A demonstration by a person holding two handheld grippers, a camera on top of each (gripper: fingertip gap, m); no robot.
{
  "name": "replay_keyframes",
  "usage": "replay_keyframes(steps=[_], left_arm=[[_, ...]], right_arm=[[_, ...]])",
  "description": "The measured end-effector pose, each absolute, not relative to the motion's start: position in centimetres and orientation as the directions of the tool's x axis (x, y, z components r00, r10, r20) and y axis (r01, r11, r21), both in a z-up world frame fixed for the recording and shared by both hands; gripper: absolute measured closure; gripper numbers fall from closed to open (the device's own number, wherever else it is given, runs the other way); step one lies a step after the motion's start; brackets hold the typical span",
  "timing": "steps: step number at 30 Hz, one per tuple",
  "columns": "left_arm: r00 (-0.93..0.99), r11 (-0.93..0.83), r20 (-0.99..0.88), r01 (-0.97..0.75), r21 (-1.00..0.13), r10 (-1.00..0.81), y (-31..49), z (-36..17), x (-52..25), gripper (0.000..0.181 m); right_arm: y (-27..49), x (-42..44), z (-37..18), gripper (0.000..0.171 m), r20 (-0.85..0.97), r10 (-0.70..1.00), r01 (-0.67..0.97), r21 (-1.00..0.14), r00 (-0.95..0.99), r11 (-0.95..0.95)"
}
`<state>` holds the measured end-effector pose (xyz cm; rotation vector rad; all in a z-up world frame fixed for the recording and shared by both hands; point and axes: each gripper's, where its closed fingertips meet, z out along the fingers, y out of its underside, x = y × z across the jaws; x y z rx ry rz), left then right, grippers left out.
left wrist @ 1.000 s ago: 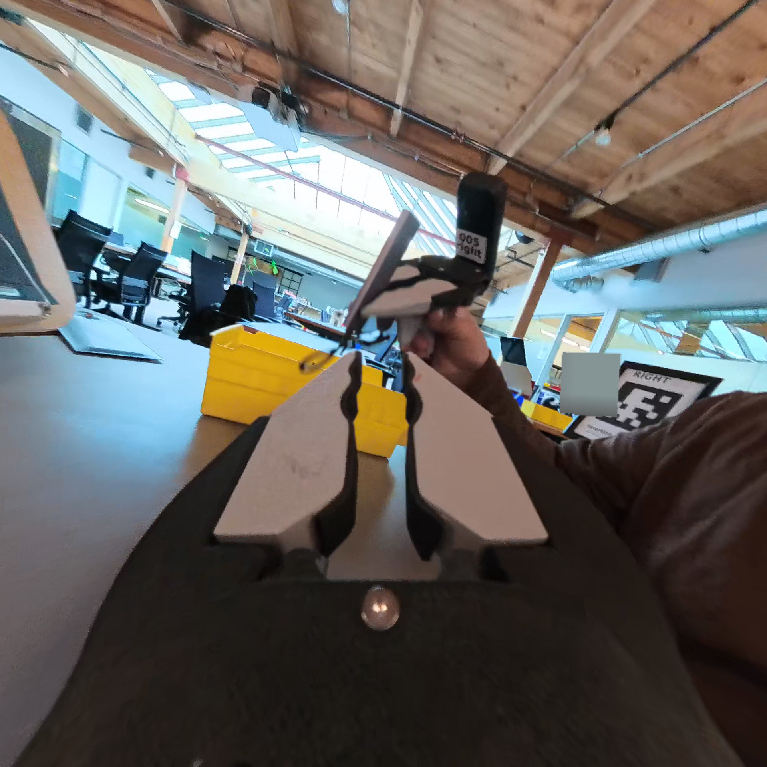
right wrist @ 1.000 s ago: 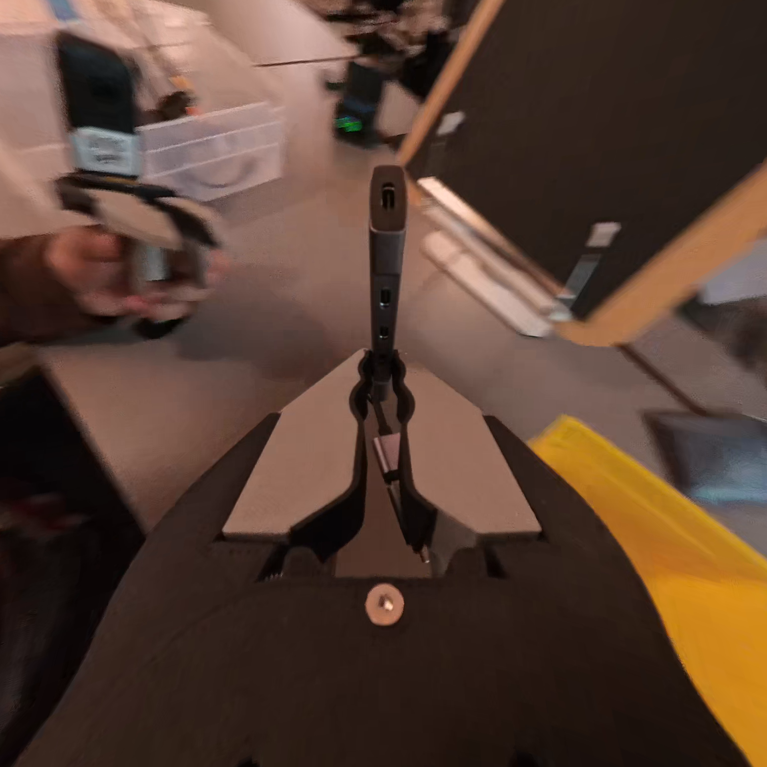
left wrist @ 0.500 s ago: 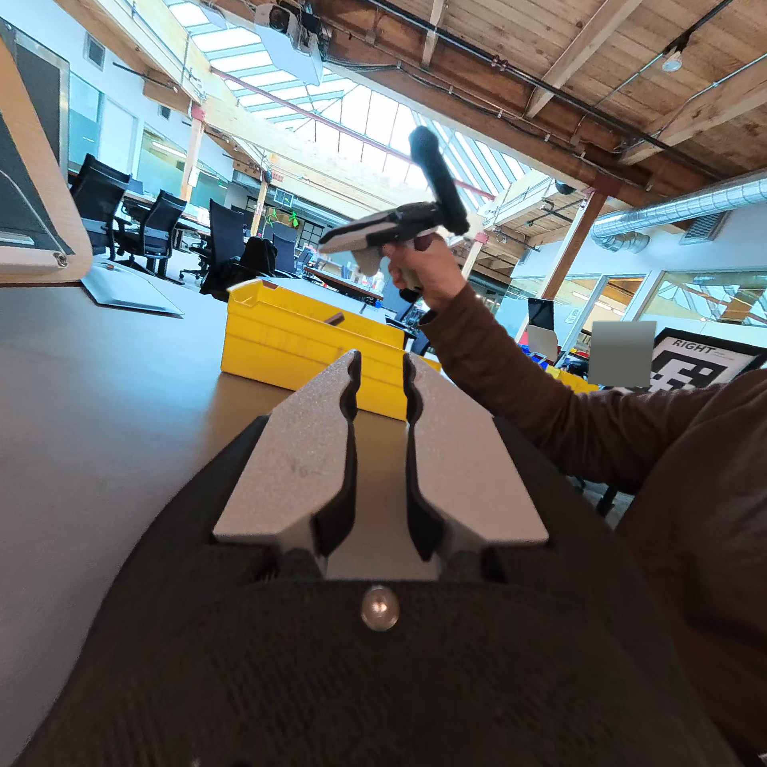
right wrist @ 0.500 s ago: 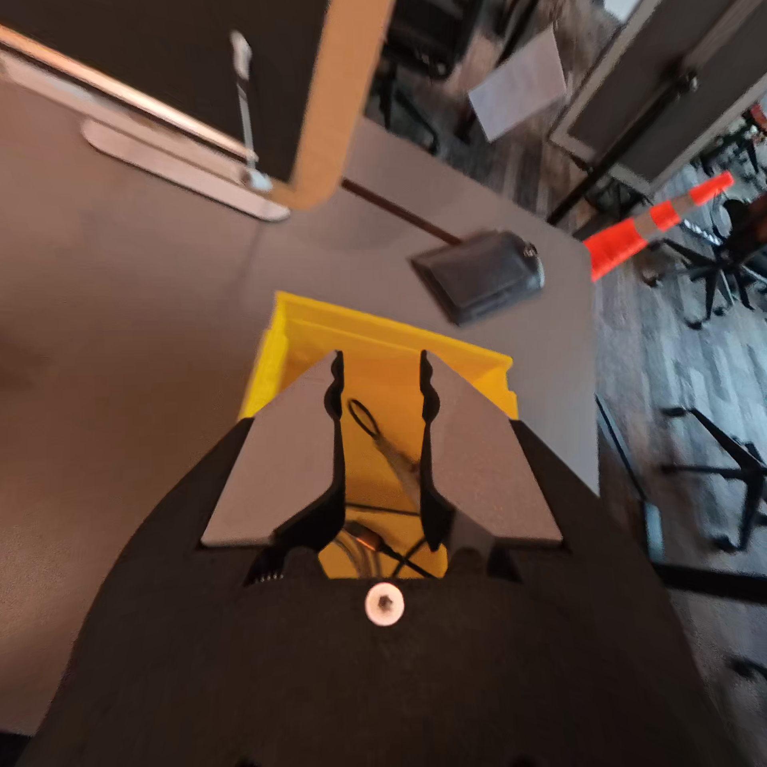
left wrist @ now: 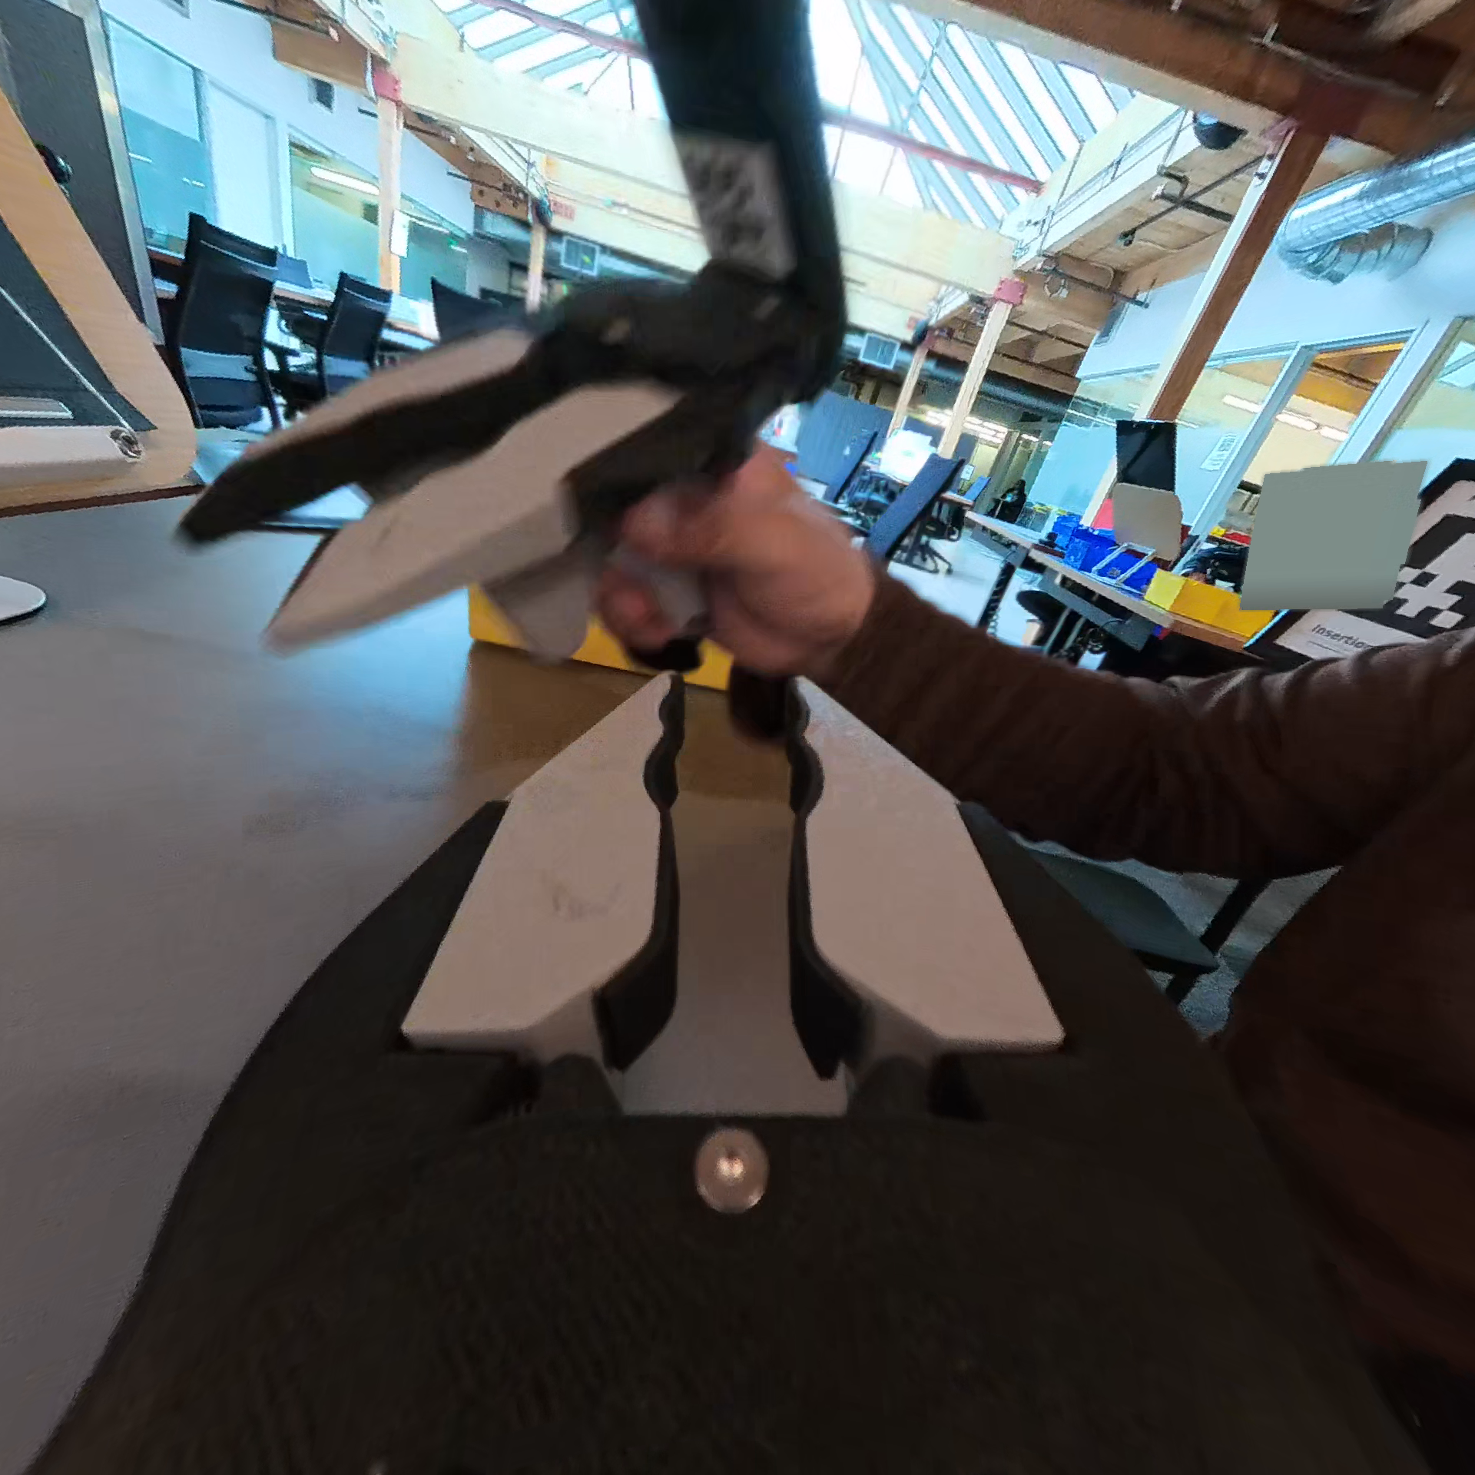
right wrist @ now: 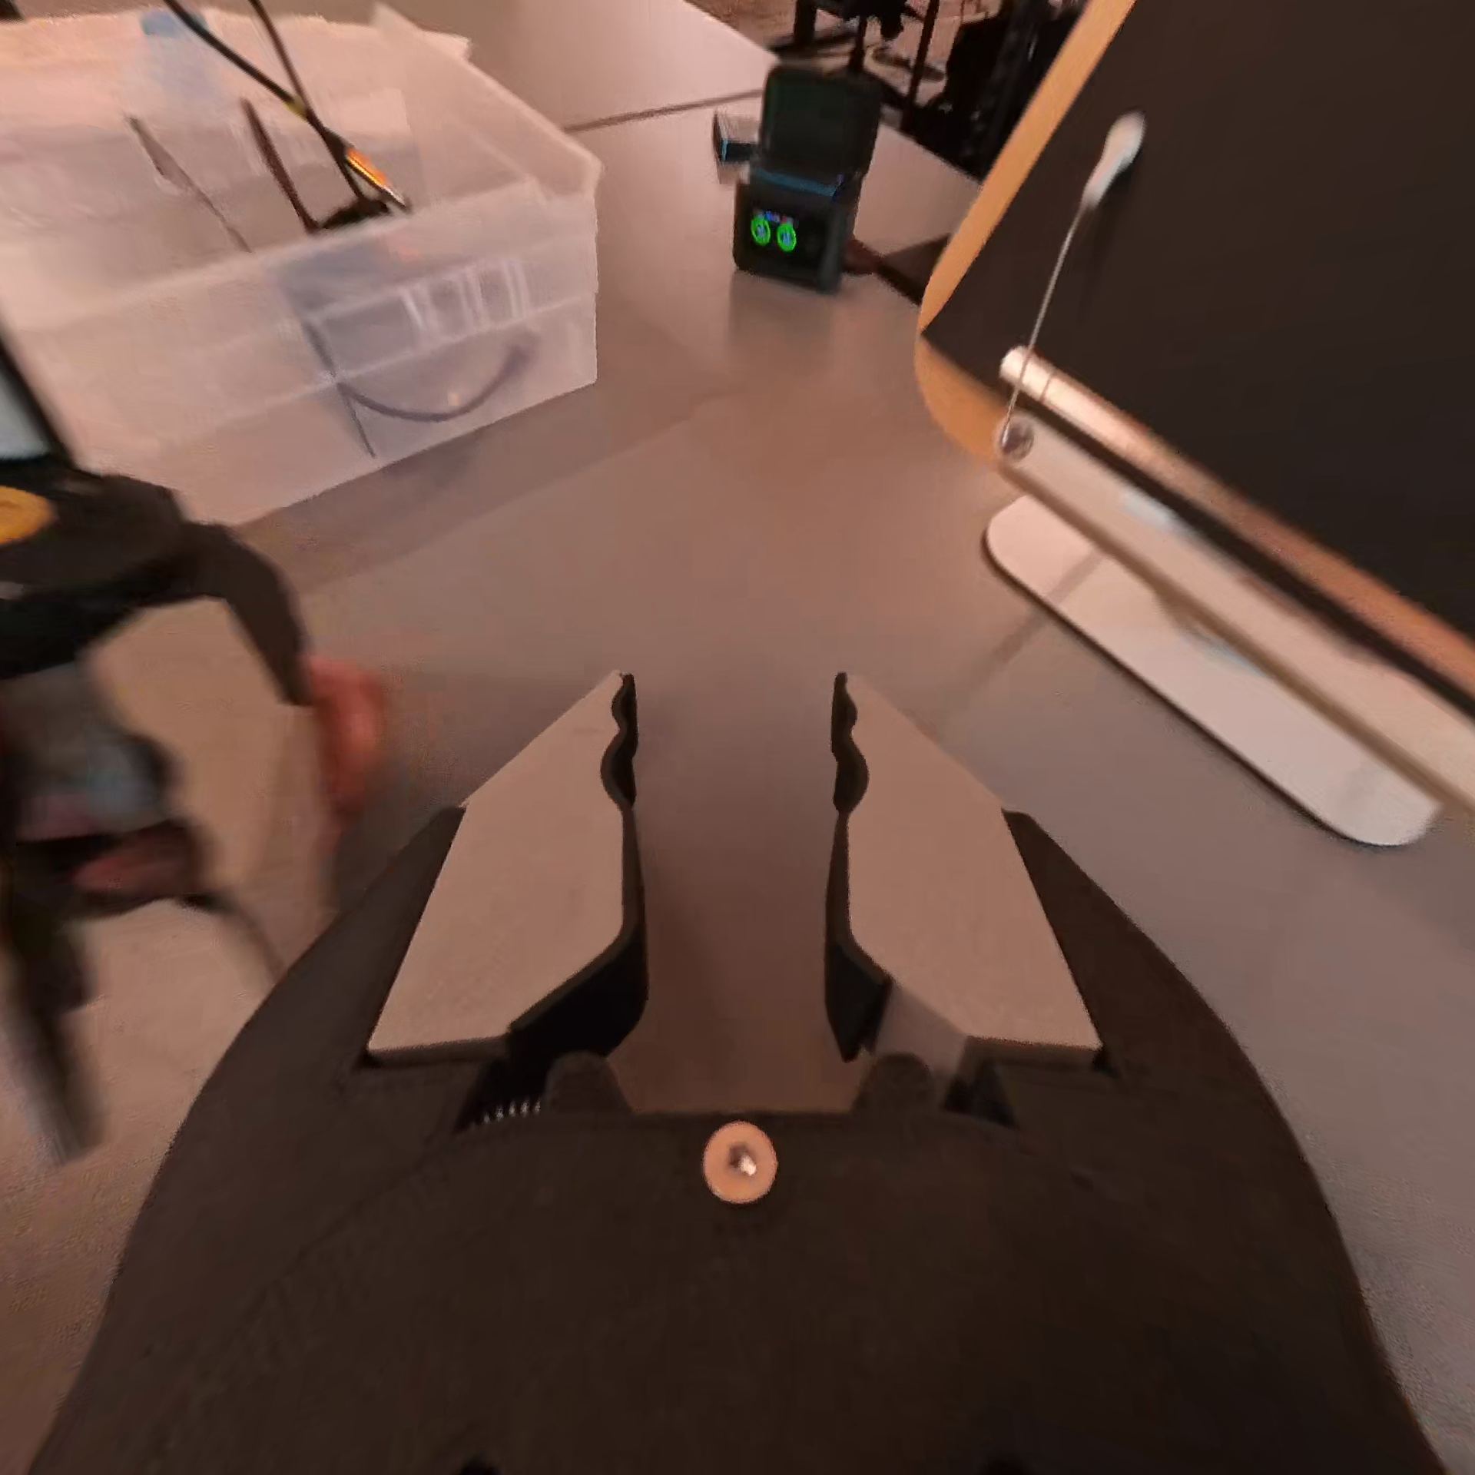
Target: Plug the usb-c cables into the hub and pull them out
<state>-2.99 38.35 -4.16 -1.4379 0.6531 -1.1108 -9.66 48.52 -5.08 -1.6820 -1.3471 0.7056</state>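
No hub or USB-C cable shows in either view now. My left gripper (left wrist: 734, 702) is open and empty, low over the dark table (left wrist: 199, 798). My right gripper (left wrist: 231, 587) shows blurred just ahead of it in the left wrist view, held by a hand (left wrist: 742, 575), jaws apart, pointing down-left. In the right wrist view the right gripper (right wrist: 733, 694) is open and empty over bare table (right wrist: 758, 519). The yellow bin (left wrist: 607, 650) is mostly hidden behind the right gripper.
A clear plastic box (right wrist: 319, 263) with cables stands at the far left. A small black device with green lights (right wrist: 798, 199) is at the back. A board on a metal stand (right wrist: 1197, 662) is at the right. A blurred hand (right wrist: 343, 734) is at the left.
One second ago my right gripper was shut on the hub; it then opened over the yellow bin and has swung back in front of the left gripper. The left gripper stayed open.
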Motion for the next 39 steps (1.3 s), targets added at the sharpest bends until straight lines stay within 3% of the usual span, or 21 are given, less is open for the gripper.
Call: replay_keyframes(steps=[2, 3, 6, 13, 20, 28, 30, 34, 39], left_arm=[[0.395, -0.203, 0.271, 0.207, -0.957, -0.878, 38.4, -4.1, -3.1, 0.159], [0.393, -0.211, 0.281, 0.212, -0.954, -0.875, 38.5, -4.1, -3.2, 0.159], [0.389, -0.218, 0.278, 0.191, -0.957, -0.878, 38.6, -4.3, -3.0, 0.159], [0.447, -0.152, 0.187, 0.113, -0.982, -0.875, 37.9, -4.8, -2.0, 0.159], [0.468, -0.216, 0.284, 0.194, -0.957, -0.837, 36.7, -3.7, -3.2, 0.159], [0.685, -0.141, 0.187, 0.124, -0.982, -0.704, 36.5, 4.7, -9.9, 0.159], [0.801, -0.14, 0.111, 0.034, -0.99, -0.588, 37.4, 6.0, -13.6, 0.156], [0.963, -0.276, 0.019, -0.058, -0.959, -0.267, 39.1, 6.2, -24.6, 0.133], [0.97, -0.471, -0.084, 0.034, -0.882, 0.228, 37.2, 2.9, -41.6, 0.117]], right_arm=[[50.6, -10.7, -8.8, 0.13, 0.075, 0.956, 0.476, -0.876, 0.285, -0.073], [51.7, -10.7, -10.8, 0.141, 0.09, 0.949, 0.491, -0.868, 0.303, -0.075], [52.5, -10.3, -14.3, 0.134, 0.023, 0.957, 0.587, -0.794, 0.288, -0.158], [51.9, -10.4, -13.7, 0.132, -0.08, 0.957, 0.528, -0.82, 0.28, -0.223], [51.8, -10.5, -14.0, 0.133, -0.072, 0.96, 0.549, -0.807, 0.271, -0.216], [51.2, -11.0, -13.9, 0.135, -0.03, 0.969, 0.564, -0.809, 0.245, -0.167], [51.1, -11.1, -14.0, 0.135, -0.017, 0.97, 0.572, -0.805, 0.243, -0.158], [51.1, -11.0, -13.9, 0.136, -0.013, 0.969, 0.567, -0.809, 0.247, -0.155], [51.4, -10.8, -13.8, 0.136, -0.022, 0.966, 0.556, -0.814, 0.258, -0.167]])
